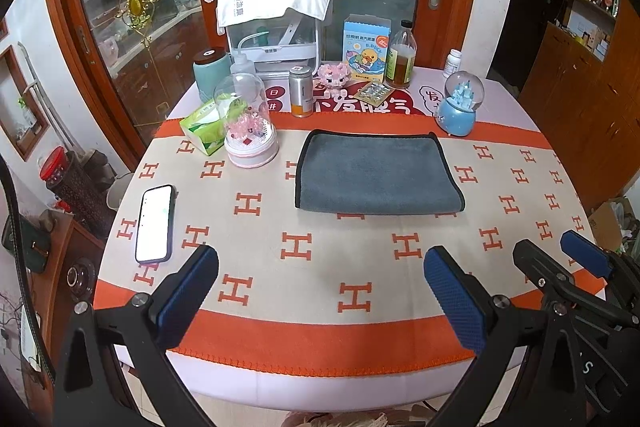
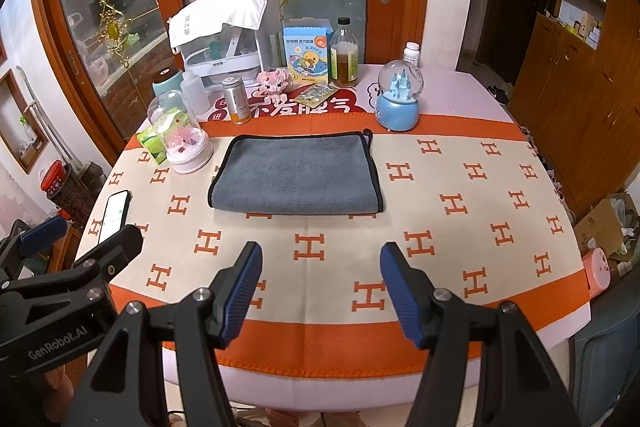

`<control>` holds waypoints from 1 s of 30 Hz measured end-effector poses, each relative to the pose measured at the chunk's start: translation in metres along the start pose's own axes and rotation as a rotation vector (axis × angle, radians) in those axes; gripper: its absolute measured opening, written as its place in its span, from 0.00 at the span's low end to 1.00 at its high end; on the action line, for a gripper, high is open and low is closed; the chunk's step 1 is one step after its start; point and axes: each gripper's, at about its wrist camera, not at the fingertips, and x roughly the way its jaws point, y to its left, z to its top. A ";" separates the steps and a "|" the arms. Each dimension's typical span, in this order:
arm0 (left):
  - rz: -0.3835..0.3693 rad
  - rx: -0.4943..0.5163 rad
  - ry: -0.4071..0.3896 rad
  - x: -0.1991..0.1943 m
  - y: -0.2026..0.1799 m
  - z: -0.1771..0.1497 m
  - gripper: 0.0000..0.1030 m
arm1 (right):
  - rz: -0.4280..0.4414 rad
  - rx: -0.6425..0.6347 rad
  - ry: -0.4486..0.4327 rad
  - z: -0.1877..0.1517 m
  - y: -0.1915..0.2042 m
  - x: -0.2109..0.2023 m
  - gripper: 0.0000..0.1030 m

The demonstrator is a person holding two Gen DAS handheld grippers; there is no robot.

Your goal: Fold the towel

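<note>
A grey towel [image 1: 376, 174] with black edging lies flat, folded to a rectangle, on the orange-and-cream cloth at the table's middle; it also shows in the right wrist view [image 2: 298, 173]. My left gripper [image 1: 320, 291] is open and empty, held over the table's near edge, well short of the towel. My right gripper [image 2: 320, 291] is open and empty, also near the front edge. The right gripper shows at the right of the left wrist view [image 1: 560, 259], and the left gripper shows at the left of the right wrist view [image 2: 80, 239].
A phone [image 1: 155, 223] lies at the left. Behind the towel stand a glass dome [image 1: 248, 123], tissue pack [image 1: 202, 127], metal can [image 1: 301, 91], snow globe [image 1: 460, 103], bottle [image 1: 402, 55], a box [image 1: 366, 49] and a white rack [image 1: 276, 27].
</note>
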 end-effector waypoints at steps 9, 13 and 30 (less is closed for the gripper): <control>0.002 0.000 -0.001 -0.001 0.002 -0.002 0.99 | 0.000 -0.002 0.000 0.000 0.000 0.000 0.60; 0.001 0.001 -0.001 -0.001 0.002 -0.002 0.99 | 0.000 -0.004 -0.004 0.002 -0.002 -0.001 0.60; 0.002 0.001 0.000 -0.001 0.001 -0.001 0.99 | -0.002 -0.008 -0.007 0.002 -0.001 -0.002 0.60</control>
